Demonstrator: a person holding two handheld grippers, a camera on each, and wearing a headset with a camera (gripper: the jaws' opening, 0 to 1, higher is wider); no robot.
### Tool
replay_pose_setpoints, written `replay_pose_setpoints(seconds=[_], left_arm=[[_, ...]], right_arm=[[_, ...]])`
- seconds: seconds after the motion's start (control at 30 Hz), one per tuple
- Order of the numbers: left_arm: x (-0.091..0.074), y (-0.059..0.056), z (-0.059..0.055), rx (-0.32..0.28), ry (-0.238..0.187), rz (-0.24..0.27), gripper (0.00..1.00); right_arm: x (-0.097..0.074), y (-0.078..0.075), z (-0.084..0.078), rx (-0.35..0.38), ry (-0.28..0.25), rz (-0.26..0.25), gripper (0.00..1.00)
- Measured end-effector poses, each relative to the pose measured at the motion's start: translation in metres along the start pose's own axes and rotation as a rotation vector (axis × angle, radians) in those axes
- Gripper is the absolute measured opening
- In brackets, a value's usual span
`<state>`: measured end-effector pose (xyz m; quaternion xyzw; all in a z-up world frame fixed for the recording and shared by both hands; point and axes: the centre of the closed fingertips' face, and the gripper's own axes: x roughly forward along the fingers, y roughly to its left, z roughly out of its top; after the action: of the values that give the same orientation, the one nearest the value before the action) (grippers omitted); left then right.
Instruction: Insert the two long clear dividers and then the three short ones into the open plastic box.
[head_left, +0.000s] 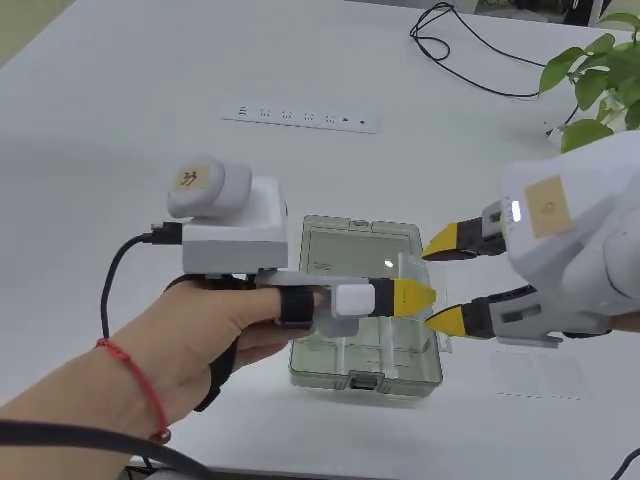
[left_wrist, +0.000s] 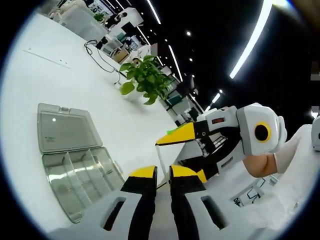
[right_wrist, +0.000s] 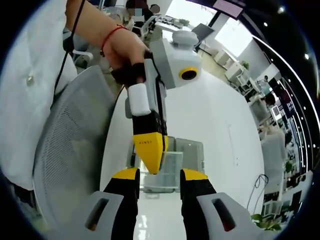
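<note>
Two long dividers look already seated in the open plastic box (head_left: 365, 383) on the counter (head_left: 150, 120). Above it, the left claw (head_left: 425, 296) pinches another clear divider (left_wrist: 161, 167), the right claw (head_left: 433, 285) gapes, and loose dividers (head_left: 540, 375) wait nearby.

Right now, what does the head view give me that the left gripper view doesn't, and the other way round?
Head view adds: the hand with a red wrist cord gripping the left tool, whose jaws look closed on a clear divider above the box. Left gripper view adds: ceiling light strips and office furniture past the table. Both share: the open plastic box, the leafy plant, the power strip, and the right tool with its jaws apart.
</note>
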<state>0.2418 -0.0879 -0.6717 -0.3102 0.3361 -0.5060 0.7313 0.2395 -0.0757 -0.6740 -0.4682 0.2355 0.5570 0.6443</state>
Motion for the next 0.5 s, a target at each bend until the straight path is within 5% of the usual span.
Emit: replay_pose_setpoints(seconds=[0.5], left_arm=[[-0.0013, 0.0024, 0.0014, -0.027, -0.021, 0.015, 0.00]], right_arm=[[0.0018, -0.0016, 0.0012, -0.011, 0.006, -0.011, 0.34]])
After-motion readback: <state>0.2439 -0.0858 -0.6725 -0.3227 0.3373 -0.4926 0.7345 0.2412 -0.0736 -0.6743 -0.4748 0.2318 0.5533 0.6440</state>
